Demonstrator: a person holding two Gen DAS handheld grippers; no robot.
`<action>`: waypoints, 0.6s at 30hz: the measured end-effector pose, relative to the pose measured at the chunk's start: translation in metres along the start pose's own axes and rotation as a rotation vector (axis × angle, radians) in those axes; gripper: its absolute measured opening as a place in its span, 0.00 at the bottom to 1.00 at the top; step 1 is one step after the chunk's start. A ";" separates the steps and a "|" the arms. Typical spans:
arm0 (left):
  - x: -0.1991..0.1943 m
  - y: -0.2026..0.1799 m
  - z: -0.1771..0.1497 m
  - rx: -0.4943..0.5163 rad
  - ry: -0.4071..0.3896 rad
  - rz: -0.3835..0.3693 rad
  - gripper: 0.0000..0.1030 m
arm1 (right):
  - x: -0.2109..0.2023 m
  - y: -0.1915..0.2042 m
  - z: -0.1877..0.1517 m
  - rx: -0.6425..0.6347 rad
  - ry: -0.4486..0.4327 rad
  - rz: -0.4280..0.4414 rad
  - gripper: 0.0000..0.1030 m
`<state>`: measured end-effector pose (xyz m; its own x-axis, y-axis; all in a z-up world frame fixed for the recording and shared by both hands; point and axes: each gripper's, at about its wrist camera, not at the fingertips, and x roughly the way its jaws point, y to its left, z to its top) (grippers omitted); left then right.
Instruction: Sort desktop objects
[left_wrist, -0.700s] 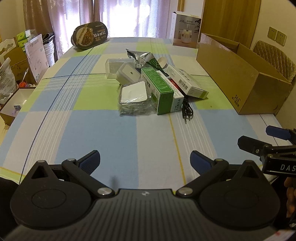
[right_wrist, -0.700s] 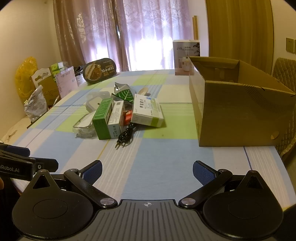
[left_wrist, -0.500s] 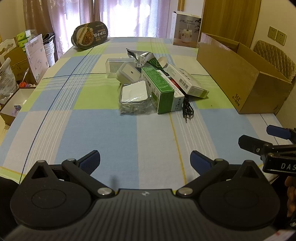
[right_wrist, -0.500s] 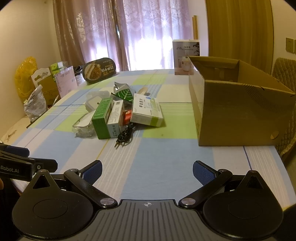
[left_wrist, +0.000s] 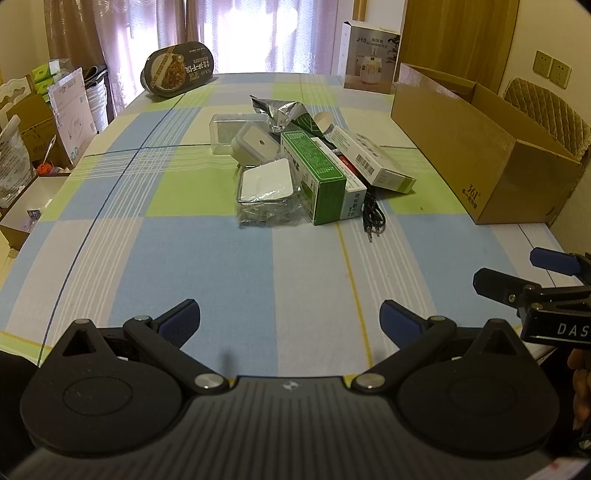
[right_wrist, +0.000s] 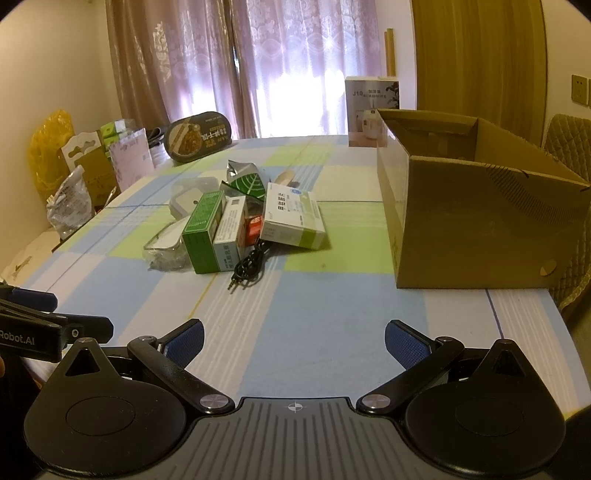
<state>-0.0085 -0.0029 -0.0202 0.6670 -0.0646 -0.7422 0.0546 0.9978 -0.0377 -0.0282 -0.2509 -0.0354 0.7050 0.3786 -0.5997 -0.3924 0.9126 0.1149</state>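
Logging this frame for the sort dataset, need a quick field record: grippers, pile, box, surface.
left gripper: open, empty, short of the pile
right gripper: open, empty, short of the pile
pile: green box, white barcode box, foil pouch, black cable, clustered mid-table
cardboard box: open-topped, right of the pile, contents hidden
surface: checked tablecloth

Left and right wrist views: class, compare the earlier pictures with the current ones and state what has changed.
Nothing visibly changed. The left gripper and right gripper stay open and empty above the near table edge, the pile around the green box lies as before, and the cardboard box has not moved.
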 end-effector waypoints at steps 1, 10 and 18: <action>0.000 0.000 0.000 0.001 0.000 0.000 0.99 | 0.000 0.000 0.000 0.000 0.000 0.000 0.98; 0.000 0.000 0.000 -0.001 0.000 0.002 0.99 | 0.001 0.000 0.000 -0.001 0.004 -0.001 0.98; -0.002 -0.001 0.002 -0.001 -0.005 0.001 0.99 | 0.001 0.001 0.000 -0.002 0.004 0.000 0.98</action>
<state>-0.0084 -0.0037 -0.0171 0.6707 -0.0633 -0.7390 0.0533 0.9979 -0.0371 -0.0282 -0.2503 -0.0360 0.7022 0.3783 -0.6031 -0.3937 0.9122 0.1139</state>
